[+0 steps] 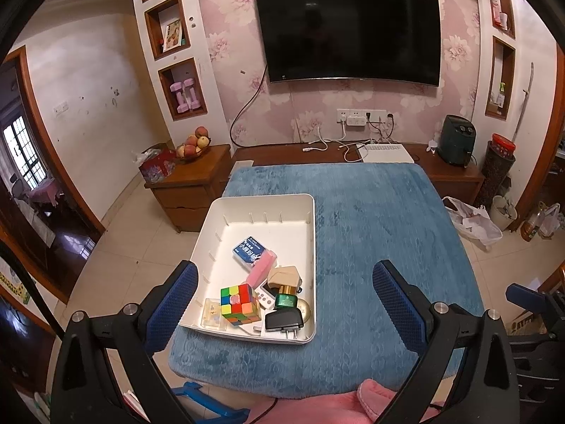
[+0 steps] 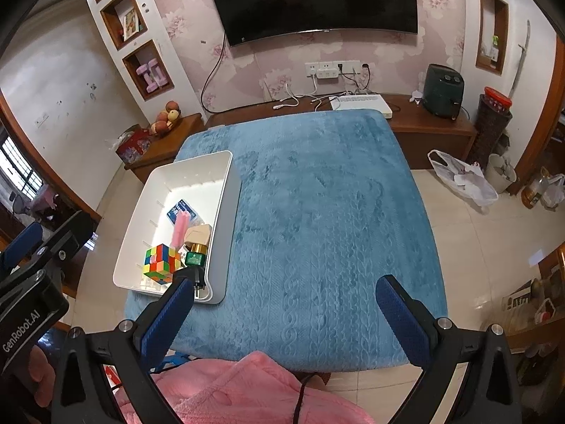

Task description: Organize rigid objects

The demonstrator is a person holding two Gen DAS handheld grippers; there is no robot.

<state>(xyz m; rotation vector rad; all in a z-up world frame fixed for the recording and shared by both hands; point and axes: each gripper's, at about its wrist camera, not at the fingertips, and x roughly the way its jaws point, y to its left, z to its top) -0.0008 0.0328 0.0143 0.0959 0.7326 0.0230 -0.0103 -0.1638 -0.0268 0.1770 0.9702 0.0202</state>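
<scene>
A white bin (image 1: 219, 219) (image 2: 226, 219) sits on the left part of a blue plush table cover (image 1: 370, 229) (image 2: 317, 212). In it lie a colour cube (image 1: 238, 304) (image 2: 160, 263), a blue card pack (image 1: 249, 247) (image 2: 182, 210), a pink bar (image 1: 261, 268) (image 2: 180, 231), a beige piece (image 1: 284, 275) (image 2: 199, 235), a green-and-gold bottle (image 1: 286, 296) (image 2: 195, 254) and a black plug adapter (image 1: 284, 319). My left gripper (image 1: 286, 304) is open and empty over the bin's near end. My right gripper (image 2: 286, 314) is open and empty over the cover's near edge, right of the bin.
A wooden TV bench (image 1: 317, 153) with cables, a white box (image 1: 386, 152) and a dark green appliance (image 1: 457, 139) stands behind the table. A side cabinet with a fruit bowl (image 1: 192, 148) is at left. Bags and a bin (image 2: 459, 176) sit on the floor at right. Pink cloth (image 2: 229, 388) lies near me.
</scene>
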